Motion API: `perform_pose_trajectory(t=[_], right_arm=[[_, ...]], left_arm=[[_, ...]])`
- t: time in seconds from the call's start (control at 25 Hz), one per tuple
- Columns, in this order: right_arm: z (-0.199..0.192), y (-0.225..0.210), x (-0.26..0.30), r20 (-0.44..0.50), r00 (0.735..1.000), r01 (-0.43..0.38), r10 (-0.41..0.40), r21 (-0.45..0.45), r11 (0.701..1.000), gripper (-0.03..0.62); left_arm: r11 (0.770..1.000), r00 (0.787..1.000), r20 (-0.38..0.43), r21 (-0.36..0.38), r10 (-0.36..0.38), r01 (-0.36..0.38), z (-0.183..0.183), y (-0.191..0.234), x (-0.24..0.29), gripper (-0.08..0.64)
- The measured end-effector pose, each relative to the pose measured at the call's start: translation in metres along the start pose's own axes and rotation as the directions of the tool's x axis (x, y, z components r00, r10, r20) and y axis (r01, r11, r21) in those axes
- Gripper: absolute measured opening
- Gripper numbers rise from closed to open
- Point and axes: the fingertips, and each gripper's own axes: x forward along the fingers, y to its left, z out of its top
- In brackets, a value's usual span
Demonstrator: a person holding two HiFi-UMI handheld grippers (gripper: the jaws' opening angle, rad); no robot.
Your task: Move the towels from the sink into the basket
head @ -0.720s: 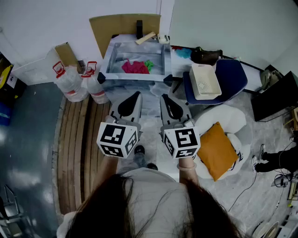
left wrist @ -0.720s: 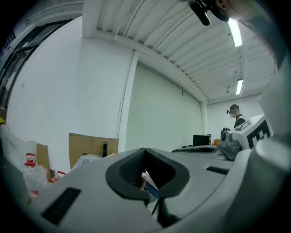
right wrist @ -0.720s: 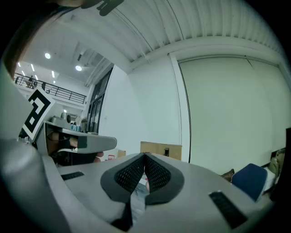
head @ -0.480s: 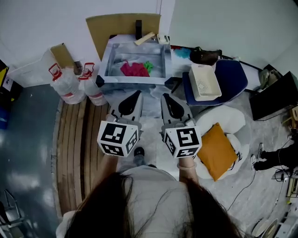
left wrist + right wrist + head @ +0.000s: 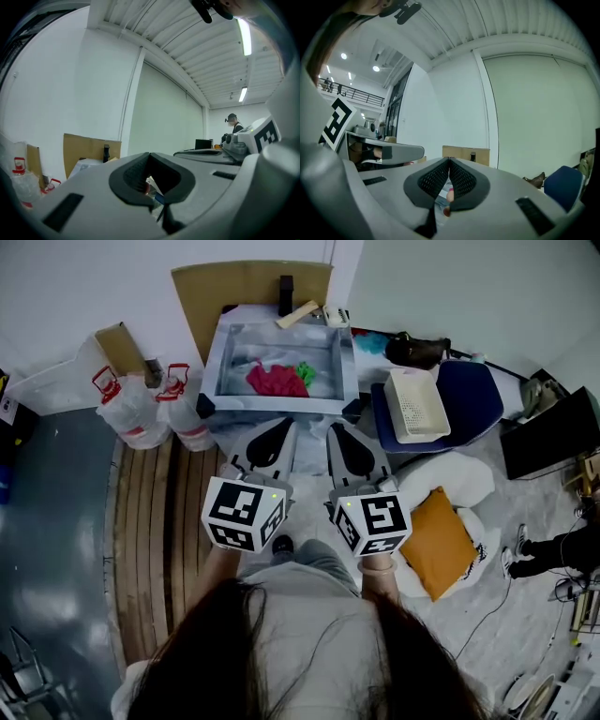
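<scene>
Reaching into the sink (image 5: 219, 364) as things stand would only shove cloth about: the 2 tools, left tool (image 5: 278, 425) and right tool (image 5: 339, 428), are each clenched on nothing, held level and well short of the front rim, so the jaws must part first. A second risk is the pinch itself. The pink towel (image 5: 274, 381) and green towel (image 5: 305, 373) lie crumpled and touching in the basin, so 1 bite could lift both, or catch only a loose fold that slips free on the way across (more likely if they are wet, which I cannot tell). The basket (image 5: 392, 413) sits to the right on a blue chair (image 5: 473, 395), near the sink yet apart from it, and a careless drop could land beside it.

Both towels look soft, bunched and small; a paler cloth may lie at their left, though it is too washed-out to be sure.
</scene>
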Motion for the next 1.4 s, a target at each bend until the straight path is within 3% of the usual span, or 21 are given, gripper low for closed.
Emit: perform_pose_trajectory(t=[0.4,0.88,1.08,1.4], right_arm=[[-0.003,-0.012,0.028,0.008,1.0,-0.002,0.002,0.016,1.0,0.026],[-0.031,-0.044,0.091,-0.069,0.997,-0.049,0.047,-0.033,0.998,0.028],[-0.042,-0.054,0.126,-0.122,0.987,-0.106,0.1,-0.044,0.993,0.029],[-0.072,-0.066,0.188,-0.225,0.955,-0.217,0.194,-0.078,0.973,0.03]], left_arm=[[1.0,1.0,-0.002,-0.016,0.006,-0.006,-0.002,0.023,0.021,0.008],[0.998,0.998,-0.026,-0.016,0.065,-0.065,-0.009,0.067,0.074,0.008],[0.997,0.997,-0.036,-0.013,0.073,-0.074,-0.01,0.088,0.102,0.008],[0.988,0.988,-0.047,-0.04,0.147,-0.149,-0.017,0.136,0.141,0.008]])
